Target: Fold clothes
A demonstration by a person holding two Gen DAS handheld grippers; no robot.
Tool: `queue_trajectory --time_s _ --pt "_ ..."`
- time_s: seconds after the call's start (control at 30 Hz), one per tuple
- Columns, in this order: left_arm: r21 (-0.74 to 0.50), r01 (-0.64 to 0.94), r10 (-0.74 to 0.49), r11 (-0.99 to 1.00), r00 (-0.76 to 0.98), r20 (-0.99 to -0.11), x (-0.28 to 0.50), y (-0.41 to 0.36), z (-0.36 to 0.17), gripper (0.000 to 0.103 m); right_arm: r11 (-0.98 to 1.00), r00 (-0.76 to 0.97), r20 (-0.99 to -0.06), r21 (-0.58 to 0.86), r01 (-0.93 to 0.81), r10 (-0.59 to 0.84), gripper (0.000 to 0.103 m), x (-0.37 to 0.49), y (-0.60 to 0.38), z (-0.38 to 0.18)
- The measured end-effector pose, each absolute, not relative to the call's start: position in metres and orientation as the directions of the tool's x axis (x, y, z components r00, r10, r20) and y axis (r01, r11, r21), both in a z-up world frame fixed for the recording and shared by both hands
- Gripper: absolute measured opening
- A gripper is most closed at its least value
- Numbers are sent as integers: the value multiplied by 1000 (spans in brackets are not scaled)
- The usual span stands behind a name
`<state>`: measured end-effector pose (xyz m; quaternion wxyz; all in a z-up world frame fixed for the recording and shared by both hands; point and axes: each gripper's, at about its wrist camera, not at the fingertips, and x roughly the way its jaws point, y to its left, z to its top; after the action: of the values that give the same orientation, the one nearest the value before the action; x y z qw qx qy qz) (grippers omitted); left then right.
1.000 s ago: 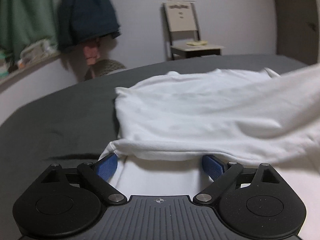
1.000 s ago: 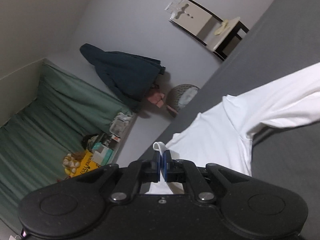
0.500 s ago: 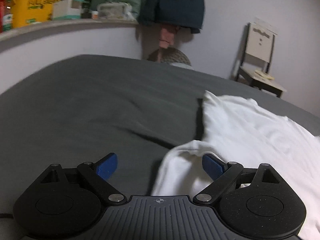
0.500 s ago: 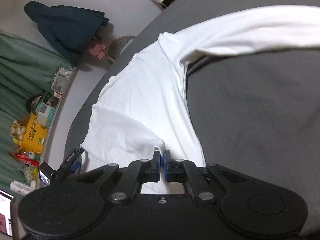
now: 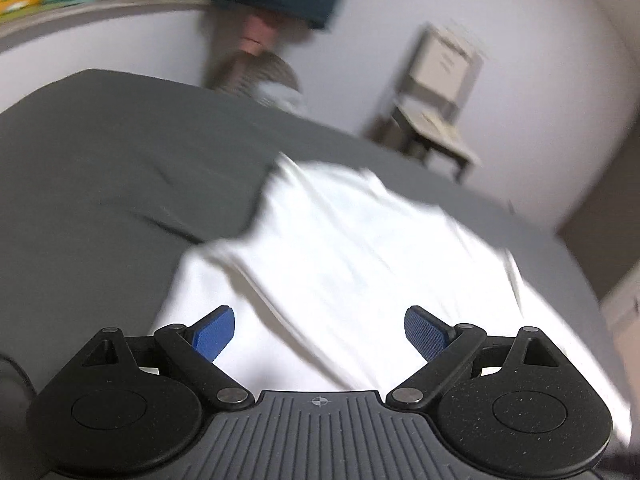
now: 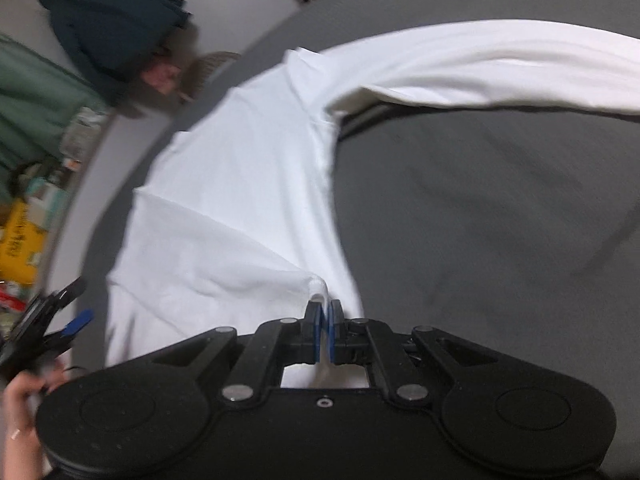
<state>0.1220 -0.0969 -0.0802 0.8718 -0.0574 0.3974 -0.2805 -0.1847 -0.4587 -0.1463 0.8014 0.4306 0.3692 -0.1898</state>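
Surface: a bed [image 5: 100,168] with a dark grey cover carries the work; no desk is in view.
Garment: a white long-sleeved shirt [image 5: 360,248] lies on the bed across the centre and lower right of the left wrist view; in the right wrist view its body fills the centre left.
Sleeve: one sleeve [image 6: 500,68] stretches across the upper right of the right wrist view, not yet folded in.
Left hand-held gripper [image 5: 319,334]: fingers spread wide, nothing between them; it hangs over the near part of the shirt. It also shows at the lower left of the right wrist view, held by a hand [image 6: 18,408].
Right hand-held gripper [image 6: 325,330]: fingers pressed together on a small pinch of shirt edge, the cloth drawn up into a peak at the tips.
Change: a second ago the left one stood open with the hem draped over its fingers; now the cloth is clear of it and a folded flap lies on the shirt body.
Judgement: one fold appears laid; the right still has to set down its corner, and the sleeve remains.
Blur: both views are smeared.
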Motion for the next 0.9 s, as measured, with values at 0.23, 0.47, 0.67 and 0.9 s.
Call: queue_trajectory --time_s 0.23,0.47,0.67,0.9 --pt "-353 485 -545 800 340 -767 61 -121 -89 92 531 693 -720 592 606 12 38 -197 -456 -140" --pt "-458 344 -565 820 359 -743 65 -122 -81 92 896 598 -802 266 356 0 50 -166 -373 -112" --pt "-369 351 -496 861 410 -765 72 -111 -87 93 950 473 -833 -311 31 -288 43 -131 -279 -130" --pt "-397 251 -469 883 436 -768 102 -81 -92 93 888 424 -817 -455 -61 -390 5 -114 -268 -152"
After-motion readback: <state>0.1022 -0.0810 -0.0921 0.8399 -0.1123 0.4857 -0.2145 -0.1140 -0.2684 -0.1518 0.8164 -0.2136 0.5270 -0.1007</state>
